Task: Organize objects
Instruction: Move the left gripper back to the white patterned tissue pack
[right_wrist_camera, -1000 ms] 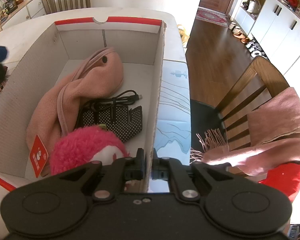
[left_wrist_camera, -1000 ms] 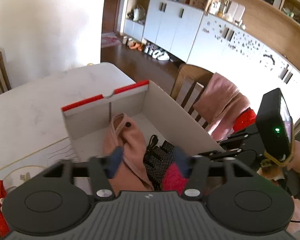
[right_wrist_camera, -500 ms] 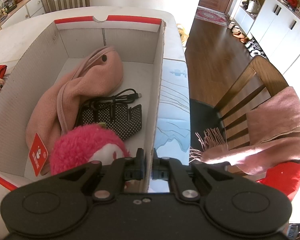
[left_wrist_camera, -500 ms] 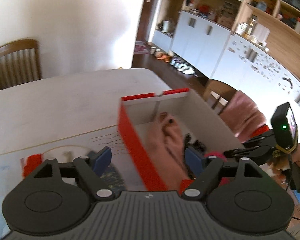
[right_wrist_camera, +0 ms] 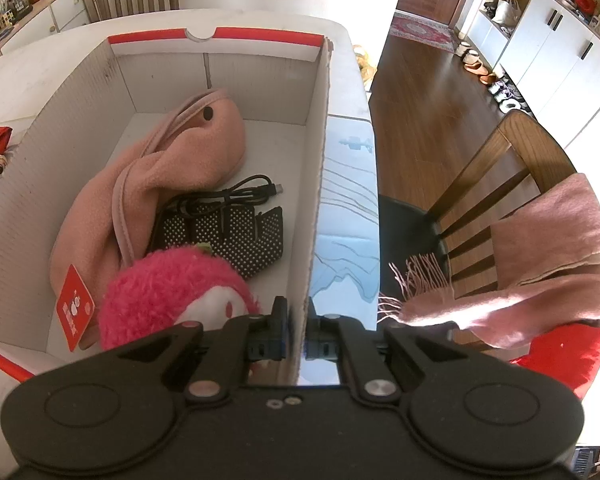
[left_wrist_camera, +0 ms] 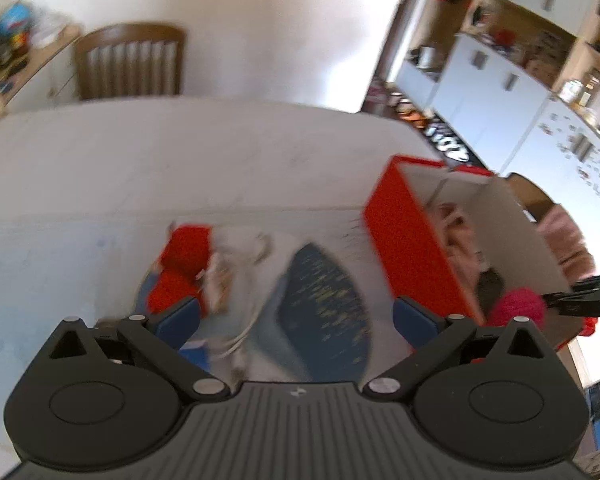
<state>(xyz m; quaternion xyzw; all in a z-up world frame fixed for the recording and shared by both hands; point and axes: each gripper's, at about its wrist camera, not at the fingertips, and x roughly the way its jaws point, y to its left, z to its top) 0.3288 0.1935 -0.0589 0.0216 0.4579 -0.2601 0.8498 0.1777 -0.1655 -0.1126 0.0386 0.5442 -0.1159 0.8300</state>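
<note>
- We see a red tag (right_wrist_camera: 74, 307) on the pink hat (right_wrist_camera: 148, 184) in the box (right_wrist_camera: 318, 184); its print is unreadable.
- Our right tongs (right_wrist_camera: 297, 330) are clamped on the box's right wall.
- Our left tongs (left_wrist_camera: 296, 320) are apart, empty, over the table (left_wrist_camera: 180, 160).

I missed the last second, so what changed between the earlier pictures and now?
The left gripper, open and empty, swung away from the box toward the red toy on the table. The right gripper stayed clamped on the box wall; the box contents are unchanged.
</note>
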